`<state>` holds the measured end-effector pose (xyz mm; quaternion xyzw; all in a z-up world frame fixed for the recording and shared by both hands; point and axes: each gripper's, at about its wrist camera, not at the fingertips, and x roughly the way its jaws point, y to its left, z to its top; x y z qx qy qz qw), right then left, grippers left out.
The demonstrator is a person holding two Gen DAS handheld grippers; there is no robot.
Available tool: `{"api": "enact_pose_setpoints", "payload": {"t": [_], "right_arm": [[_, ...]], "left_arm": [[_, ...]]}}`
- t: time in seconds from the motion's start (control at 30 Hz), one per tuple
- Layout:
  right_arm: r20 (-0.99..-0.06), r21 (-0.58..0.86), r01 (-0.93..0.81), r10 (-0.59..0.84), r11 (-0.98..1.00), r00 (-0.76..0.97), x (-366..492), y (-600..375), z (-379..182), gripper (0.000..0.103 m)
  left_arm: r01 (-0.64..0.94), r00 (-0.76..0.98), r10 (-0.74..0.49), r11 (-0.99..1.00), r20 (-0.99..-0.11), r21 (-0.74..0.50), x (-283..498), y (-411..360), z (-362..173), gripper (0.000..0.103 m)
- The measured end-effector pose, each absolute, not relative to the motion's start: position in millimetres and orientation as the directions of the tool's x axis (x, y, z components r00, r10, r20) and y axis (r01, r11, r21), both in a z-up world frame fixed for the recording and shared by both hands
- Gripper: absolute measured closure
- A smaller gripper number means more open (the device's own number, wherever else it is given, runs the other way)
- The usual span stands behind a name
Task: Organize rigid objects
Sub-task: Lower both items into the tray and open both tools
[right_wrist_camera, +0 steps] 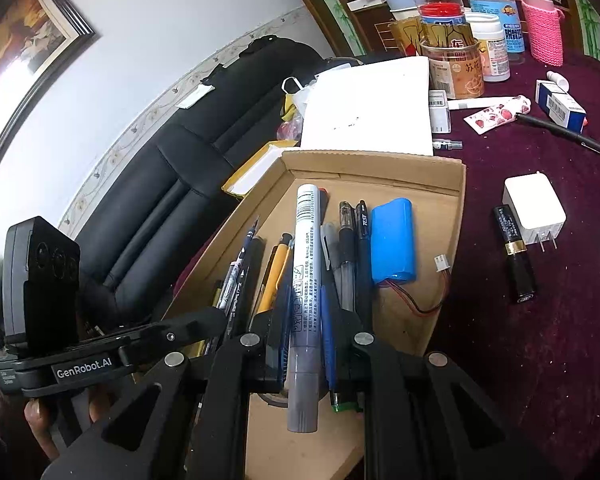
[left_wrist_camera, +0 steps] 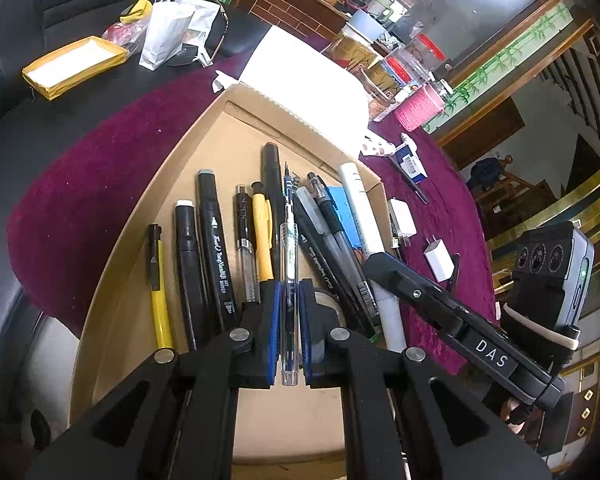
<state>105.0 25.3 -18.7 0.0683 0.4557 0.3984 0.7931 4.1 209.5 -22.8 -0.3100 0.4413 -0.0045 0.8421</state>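
A shallow cardboard box (left_wrist_camera: 148, 216) on the purple cloth holds a row of several pens and markers. My left gripper (left_wrist_camera: 289, 300) is shut on a clear blue pen (left_wrist_camera: 289, 264), held over the row. My right gripper (right_wrist_camera: 306, 332) is shut on a white and grey marker (right_wrist_camera: 306, 264), lengthwise over the box (right_wrist_camera: 448, 216). A blue battery pack (right_wrist_camera: 392, 240) with a wire lies at the box's right side. The right gripper's body (left_wrist_camera: 460, 312) shows at the left wrist view's right; the left gripper's body (right_wrist_camera: 100, 356) shows at the right wrist view's left.
On the cloth right of the box lie a white charger (right_wrist_camera: 534, 208), a black battery (right_wrist_camera: 516, 256), a black pen (right_wrist_camera: 560, 132) and a small blue-white box (right_wrist_camera: 560, 104). A white pad (right_wrist_camera: 368, 108) and several jars (right_wrist_camera: 452, 68) stand behind. A black sofa (right_wrist_camera: 172, 184) is at left.
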Motion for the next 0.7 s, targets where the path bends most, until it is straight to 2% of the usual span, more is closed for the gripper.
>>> {"api": "enact_pose_setpoints", "payload": {"t": [0.5, 0.7], "right_arm": [[-0.691, 0.449, -0.561, 0.668, 0.696, 0.276, 111, 33, -27, 0.090], [-0.692, 0.449, -0.531, 0.655, 0.719, 0.302, 124, 26, -31, 0.090]], "left_arm": [[-0.318, 0.584, -0.256, 0.801, -0.770, -0.507, 15, 223, -37, 0.096], [-0.334, 0.549, -0.215, 0.830, -0.808, -0.448, 26, 217, -43, 0.096]]}}
